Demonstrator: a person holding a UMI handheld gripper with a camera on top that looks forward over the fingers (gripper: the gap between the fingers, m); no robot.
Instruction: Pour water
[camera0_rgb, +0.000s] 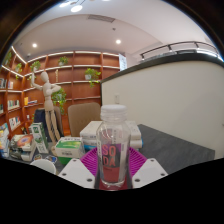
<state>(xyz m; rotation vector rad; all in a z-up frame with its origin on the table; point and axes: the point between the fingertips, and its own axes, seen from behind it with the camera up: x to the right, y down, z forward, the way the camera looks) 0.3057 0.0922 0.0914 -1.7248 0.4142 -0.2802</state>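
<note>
A clear plastic bottle (113, 135) with a white cap stands upright between my fingers, and pink lettering shows on its lower body. My gripper (113, 165) is shut on it: the pink pads (91, 161) press against its left and right sides low on the body. The bottle's base sits level with the white finger bodies, and what lies under it is hidden. No cup or other vessel shows near the bottle.
A grey table (172, 146) stretches ahead to the right. A white box (92, 130) and a green-lidded container (68, 147) stand to the left, with a chair (84, 114) behind. A wooden mannequin (48, 96), shelves and a tall white counter (170, 95) lie beyond.
</note>
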